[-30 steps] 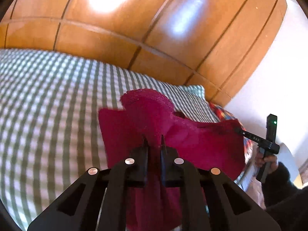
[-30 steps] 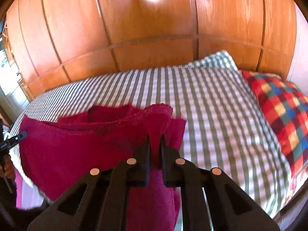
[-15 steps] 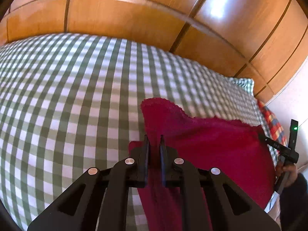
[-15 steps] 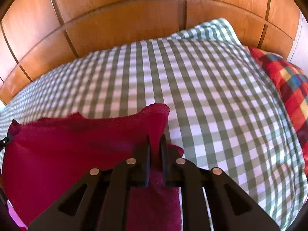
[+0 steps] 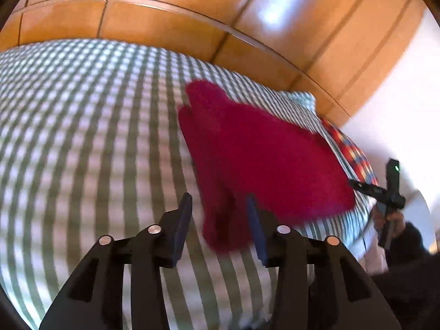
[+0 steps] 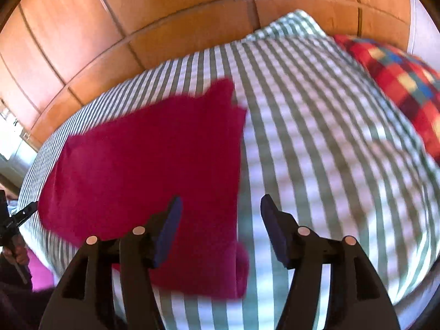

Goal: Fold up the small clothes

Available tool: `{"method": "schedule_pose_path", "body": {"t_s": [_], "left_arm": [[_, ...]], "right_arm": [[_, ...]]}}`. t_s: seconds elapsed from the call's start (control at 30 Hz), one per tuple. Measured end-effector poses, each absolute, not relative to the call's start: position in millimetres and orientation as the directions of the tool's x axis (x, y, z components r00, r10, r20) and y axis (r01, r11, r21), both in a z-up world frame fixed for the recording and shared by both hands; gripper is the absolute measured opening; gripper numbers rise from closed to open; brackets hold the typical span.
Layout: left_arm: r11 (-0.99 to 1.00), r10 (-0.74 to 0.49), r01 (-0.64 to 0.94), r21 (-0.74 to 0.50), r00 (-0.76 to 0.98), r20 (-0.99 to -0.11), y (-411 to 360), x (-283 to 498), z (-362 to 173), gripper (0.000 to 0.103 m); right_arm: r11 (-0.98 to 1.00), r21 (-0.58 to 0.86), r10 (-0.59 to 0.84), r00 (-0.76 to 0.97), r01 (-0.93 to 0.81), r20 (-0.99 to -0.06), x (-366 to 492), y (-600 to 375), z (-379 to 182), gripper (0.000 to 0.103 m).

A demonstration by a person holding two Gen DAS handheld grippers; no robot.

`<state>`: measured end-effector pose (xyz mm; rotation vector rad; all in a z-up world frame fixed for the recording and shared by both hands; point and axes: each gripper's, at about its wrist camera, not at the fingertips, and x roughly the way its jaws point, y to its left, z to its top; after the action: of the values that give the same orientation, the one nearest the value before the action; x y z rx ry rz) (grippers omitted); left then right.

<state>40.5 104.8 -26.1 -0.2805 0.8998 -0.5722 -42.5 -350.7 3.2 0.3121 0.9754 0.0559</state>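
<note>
- Left wrist view: the left claw (image 5: 218,214) was clamped on the red cloth (image 5: 264,159) a second ago; now its jaws are opening, with the near corner of the cloth between them but no pad pressing on it.
- The cloth is now lying on the bed (image 5: 82,137), on the green checked cover, where before it was hanging from both claws above the cover.
- At the right edge of this view a hand (image 5: 390,220) holds the right claw, just beside the far corner of the cloth.
- Right wrist view: the right claw (image 6: 220,217) was also closed on the cloth and its jaws are opening too. The cloth (image 6: 154,159) lies between and under them, free of the pads.
- The cloth looks doubled, with a thicker folded edge (image 6: 239,269) near the camera, and it reaches to the left side of the bed (image 6: 316,137).
- Further right a red checked pillow (image 6: 398,88) lies well apart from the cloth.
- My judgement: one fold is laid down and released. The next move is probably a new grip for a second fold, or smoothing.
</note>
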Motion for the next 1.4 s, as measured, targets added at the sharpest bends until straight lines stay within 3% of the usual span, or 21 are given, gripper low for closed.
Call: {"method": "schedule_pose_path", "body": {"t_s": [0.23, 0.27, 0.33, 0.4, 0.53, 0.63, 0.8, 0.87, 0.93, 0.97, 1.03, 1.07, 1.13, 1.4], "left_arm": [[0.84, -0.525, 0.436, -0.324, 0.497, -0.691, 75, 13, -48, 0.04], [0.841, -0.523, 0.435, -0.322, 0.499, -0.691, 73, 16, -50, 0.034], [0.837, -0.524, 0.444, -0.319, 0.483, -0.702, 69, 24, -55, 0.021], [0.828, -0.533, 0.458, -0.323, 0.466, -0.706, 69, 26, -54, 0.01], [0.805, -0.563, 0.497, -0.323, 0.472, -0.678, 79, 13, -34, 0.006], [0.773, -0.598, 0.537, -0.338, 0.438, -0.671, 88, -8, -27, 0.006], [0.784, -0.559, 0.517, -0.345, 0.344, -0.755, 86, -34, -68, 0.006], [0.789, -0.566, 0.493, -0.368, 0.348, -0.747, 88, -39, -70, 0.007], [0.778, -0.592, 0.486, -0.399, 0.355, -0.723, 91, -41, -59, 0.008], [0.772, -0.607, 0.482, -0.414, 0.365, -0.706, 94, -39, -52, 0.011], [0.757, -0.64, 0.459, -0.464, 0.378, -0.669, 101, -32, -40, 0.021], [0.747, -0.659, 0.436, -0.501, 0.393, -0.641, 106, -25, -33, 0.028], [0.736, -0.677, 0.405, -0.542, 0.419, -0.606, 113, -12, -25, 0.034], [0.786, -0.611, 0.287, -0.547, 0.497, -0.617, 100, 66, -24, 0.034]], "right_arm": [[0.94, 0.33, 0.234, 0.532, 0.091, -0.813, -74, -341, -16, 0.058], [0.938, 0.333, 0.238, 0.526, 0.092, -0.817, -72, -340, -20, 0.056], [0.944, 0.318, 0.232, 0.513, 0.085, -0.827, -71, -336, -23, 0.033], [0.952, 0.301, 0.227, 0.515, 0.064, -0.827, -70, -330, -17, 0.023], [0.967, 0.254, 0.195, 0.564, 0.028, -0.803, -80, -330, 12, 0.018], [0.971, 0.237, 0.188, 0.576, 0.01, -0.796, -97, -337, 23, 0.017], [0.977, 0.206, 0.159, 0.465, 0.051, -0.871, -111, -341, -26, 0.017], [0.975, 0.214, 0.161, 0.471, 0.061, -0.867, -114, -340, -27, 0.018], [0.976, 0.211, 0.162, 0.479, 0.051, -0.863, -113, -340, -19, 0.024], [0.978, 0.202, 0.154, 0.485, 0.048, -0.861, -112, -341, -14, 0.038], [0.976, 0.211, 0.149, 0.526, 0.058, -0.837, -105, -346, -1, 0.048], [0.973, 0.22, 0.149, 0.551, 0.066, -0.822, -98, -349, 7, 0.049], [0.974, 0.217, 0.138, 0.584, 0.068, -0.8, -85, -351, 17, 0.049], [0.977, 0.179, 0.072, 0.613, 0.115, -0.787, 13, -349, 16, 0.045]]}}
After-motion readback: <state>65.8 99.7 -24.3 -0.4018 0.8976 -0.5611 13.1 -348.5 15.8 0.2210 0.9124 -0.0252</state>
